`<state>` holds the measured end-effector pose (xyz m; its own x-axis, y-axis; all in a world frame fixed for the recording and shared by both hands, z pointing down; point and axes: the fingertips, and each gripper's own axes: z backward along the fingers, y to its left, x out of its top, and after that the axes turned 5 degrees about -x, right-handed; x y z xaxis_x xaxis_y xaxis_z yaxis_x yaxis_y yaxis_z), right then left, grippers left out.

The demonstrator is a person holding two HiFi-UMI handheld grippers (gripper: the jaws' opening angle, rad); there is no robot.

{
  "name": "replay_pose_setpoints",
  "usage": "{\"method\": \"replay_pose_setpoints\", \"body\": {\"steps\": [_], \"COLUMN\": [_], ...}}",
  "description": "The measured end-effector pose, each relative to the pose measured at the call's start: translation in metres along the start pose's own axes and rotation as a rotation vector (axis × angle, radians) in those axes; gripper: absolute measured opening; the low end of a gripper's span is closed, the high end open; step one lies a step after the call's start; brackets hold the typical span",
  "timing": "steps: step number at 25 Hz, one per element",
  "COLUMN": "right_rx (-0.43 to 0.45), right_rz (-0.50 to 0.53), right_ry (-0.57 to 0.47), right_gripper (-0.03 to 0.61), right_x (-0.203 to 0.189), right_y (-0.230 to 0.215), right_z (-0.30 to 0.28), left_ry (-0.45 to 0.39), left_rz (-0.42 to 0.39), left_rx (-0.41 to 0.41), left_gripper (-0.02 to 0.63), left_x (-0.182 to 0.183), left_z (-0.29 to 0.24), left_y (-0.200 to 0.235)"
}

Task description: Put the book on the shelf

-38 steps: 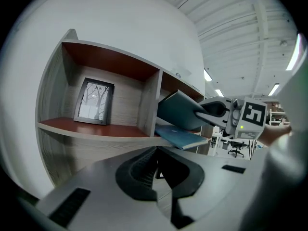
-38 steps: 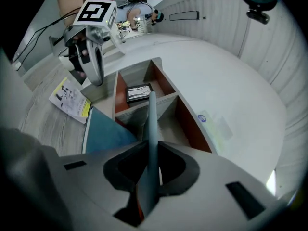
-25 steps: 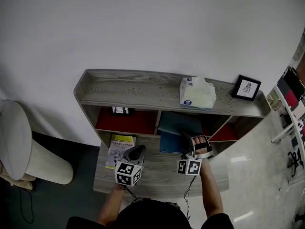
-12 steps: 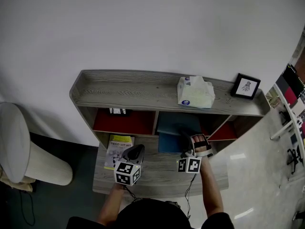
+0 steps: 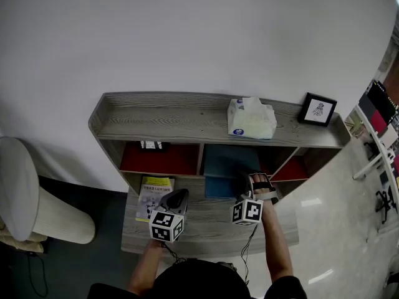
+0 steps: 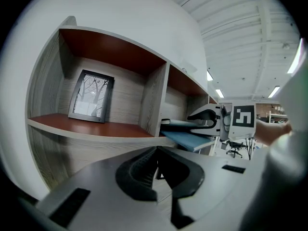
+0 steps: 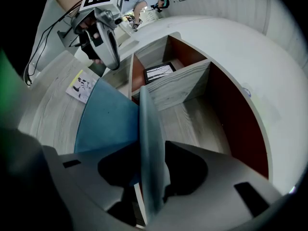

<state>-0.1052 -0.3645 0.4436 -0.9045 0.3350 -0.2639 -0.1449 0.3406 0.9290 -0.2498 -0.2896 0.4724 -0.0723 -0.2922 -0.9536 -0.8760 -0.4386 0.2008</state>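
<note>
In the middle compartment of the grey wooden shelf [image 5: 168, 120], the blue book [image 5: 232, 161] is resting, its near edge jutting over the ledge. We are holding the right gripper [image 5: 246, 180] around its cover. The jaws have just been opening and are standing about half apart, no longer pinching it. The left gripper [image 5: 177, 198] is hovering above the ledge, jaws together on nothing. We are finding the print on the yellow booklet [image 5: 154, 195] and the tissue pack [image 5: 251, 118] too small to read.
</note>
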Motion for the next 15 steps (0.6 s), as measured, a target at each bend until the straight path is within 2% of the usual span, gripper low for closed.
{"method": "replay_pose_setpoints", "body": {"steps": [7, 15], "right_rx": [0.063, 0.104], "right_rz": [0.020, 0.015], "right_ry": [0.051, 0.116], "right_gripper": [0.210, 0.212], "right_x": [-0.017, -0.026], "right_y": [0.002, 0.006], "right_z": [0.003, 0.009], "left_ry": [0.003, 0.015], "left_rz": [-0.001, -0.008], "left_rx": [0.000, -0.015], "left_gripper": [0.008, 0.008], "left_x": [-0.002, -0.003], "left_z": [0.003, 0.006], "left_y": [-0.005, -0.019]}}
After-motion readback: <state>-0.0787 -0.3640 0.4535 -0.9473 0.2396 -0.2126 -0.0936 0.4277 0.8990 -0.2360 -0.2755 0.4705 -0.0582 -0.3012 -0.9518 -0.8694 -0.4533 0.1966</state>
